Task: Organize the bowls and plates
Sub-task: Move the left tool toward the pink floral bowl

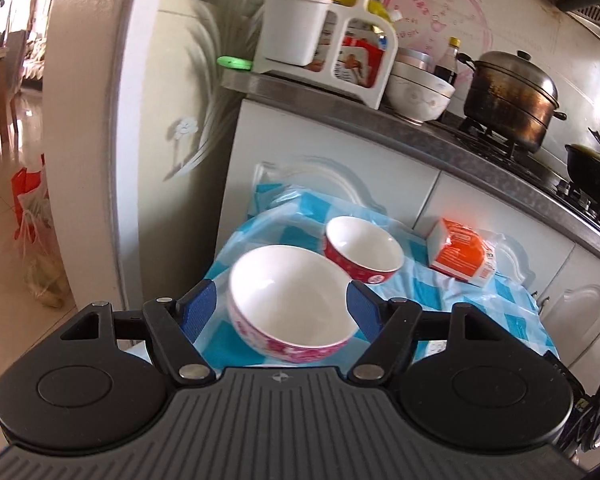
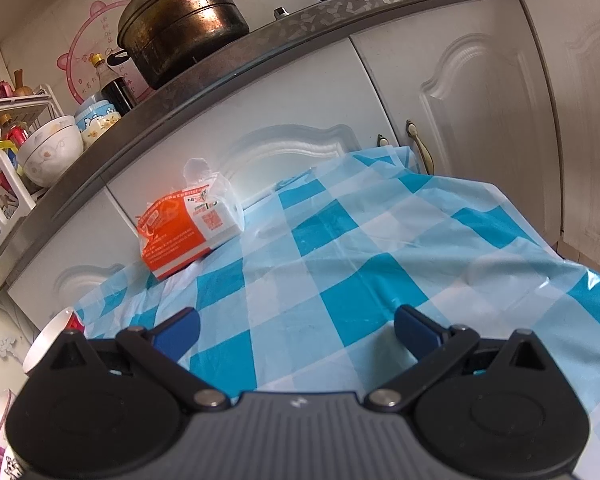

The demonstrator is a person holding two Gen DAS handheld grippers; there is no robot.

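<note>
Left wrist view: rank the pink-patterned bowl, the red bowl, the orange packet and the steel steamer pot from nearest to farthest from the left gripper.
1. Pink-patterned bowl, between the open fingers of the left gripper.
2. Red bowl, just behind it, slightly right.
3. Orange packet, farther right on the checked cloth.
4. Steel steamer pot, up on the counter, far right.

A blue-and-white checked cloth (image 2: pixel 340 240) is covering the table. The near bowl (image 1: pixel 290 304) is showing pink flowers outside, white inside; the far bowl (image 1: pixel 362 250) is wearing red. An orange-and-white packet (image 2: pixel 188 228) is lying there.
</note>
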